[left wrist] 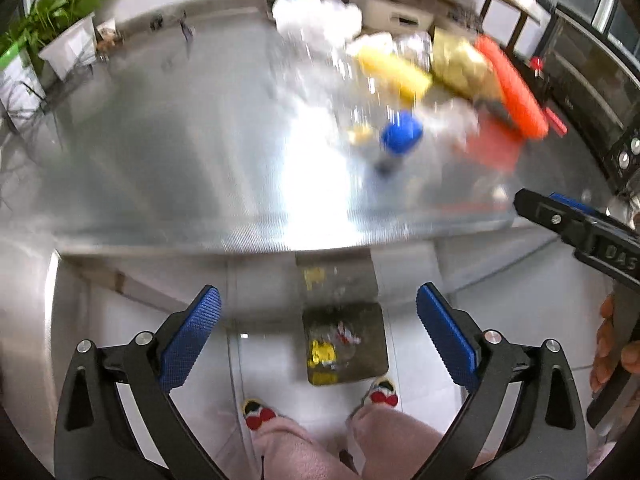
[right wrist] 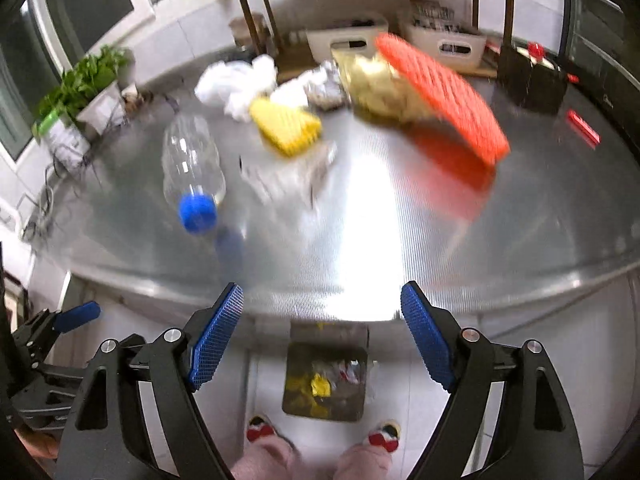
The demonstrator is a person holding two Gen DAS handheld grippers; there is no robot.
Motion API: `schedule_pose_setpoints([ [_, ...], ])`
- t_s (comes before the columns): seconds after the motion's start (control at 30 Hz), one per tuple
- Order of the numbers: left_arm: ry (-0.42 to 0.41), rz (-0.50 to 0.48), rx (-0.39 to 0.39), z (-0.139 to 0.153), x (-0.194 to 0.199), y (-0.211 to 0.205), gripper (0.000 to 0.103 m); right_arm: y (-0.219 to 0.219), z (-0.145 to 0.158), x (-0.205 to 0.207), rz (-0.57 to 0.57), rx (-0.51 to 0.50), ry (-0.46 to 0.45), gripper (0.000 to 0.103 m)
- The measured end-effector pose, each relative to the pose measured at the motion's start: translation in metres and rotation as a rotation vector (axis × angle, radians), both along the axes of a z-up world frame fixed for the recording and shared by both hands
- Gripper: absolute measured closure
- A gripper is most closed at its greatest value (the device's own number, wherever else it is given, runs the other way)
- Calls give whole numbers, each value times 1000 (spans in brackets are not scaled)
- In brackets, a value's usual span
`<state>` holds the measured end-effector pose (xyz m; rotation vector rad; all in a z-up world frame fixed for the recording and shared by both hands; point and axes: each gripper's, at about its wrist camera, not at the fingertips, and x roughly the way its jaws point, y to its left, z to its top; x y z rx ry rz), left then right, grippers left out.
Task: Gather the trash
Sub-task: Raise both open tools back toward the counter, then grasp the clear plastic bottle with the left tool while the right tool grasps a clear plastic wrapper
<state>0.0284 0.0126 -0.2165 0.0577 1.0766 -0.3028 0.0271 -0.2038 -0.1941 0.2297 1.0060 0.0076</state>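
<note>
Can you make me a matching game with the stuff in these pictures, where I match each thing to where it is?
Things:
1. clear plastic bottle with a blue cap
2. orange ridged plastic tray
3. square trash bin with wrappers inside
4. green leafy potted plant

Places:
A. on the floor, in front of the shiny metal table
B. far left corner of the table
C. lying on its side, left part of the table
D. tilted up against a gold crinkly bag, right part of the table

Pairs: 1-C, 2-D, 3-A, 4-B

The right gripper (right wrist: 322, 334) hangs wide apart above the bin (right wrist: 325, 384), facing a bottle (right wrist: 192, 164) on the table (right wrist: 400, 248).
</note>
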Motion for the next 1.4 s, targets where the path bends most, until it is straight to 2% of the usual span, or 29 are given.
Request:
schedule_pose_setpoints([
  [0.27,-74,25,-35,46,49,-2,31,-2,13,43,-2,-16,-38,23],
  [0.4,-102,29,-44,56,80,-13,33,-6,9,58,4,-13,-29,34],
  [0.5,-109,25,-50,57,104,-25,33,-8,2,65,11,-2,-11,39],
  [0.77,-65,34,-44,35,148,-46,35,-1,-9,83,49,9,5,40],
  [0.87,-23,36,-10,20,158,-54,38,2,-16,90,59,16,29,47],
  [1.07,31,43,34,-3,166,-56,39,7,-27,99,82,39,64,51],
  [1.13,57,45,39,-11,168,-54,39,10,-29,102,93,50,66,54],
  [1.2,71,50,46,-16,168,-51,44,13,-29,104,109,48,68,66],
  [1.3,79,55,50,-22,168,-47,48,19,-29,106,129,47,69,76],
  [1.4,74,49,58,-23,167,-44,48,23,-27,105,141,32,65,79],
])
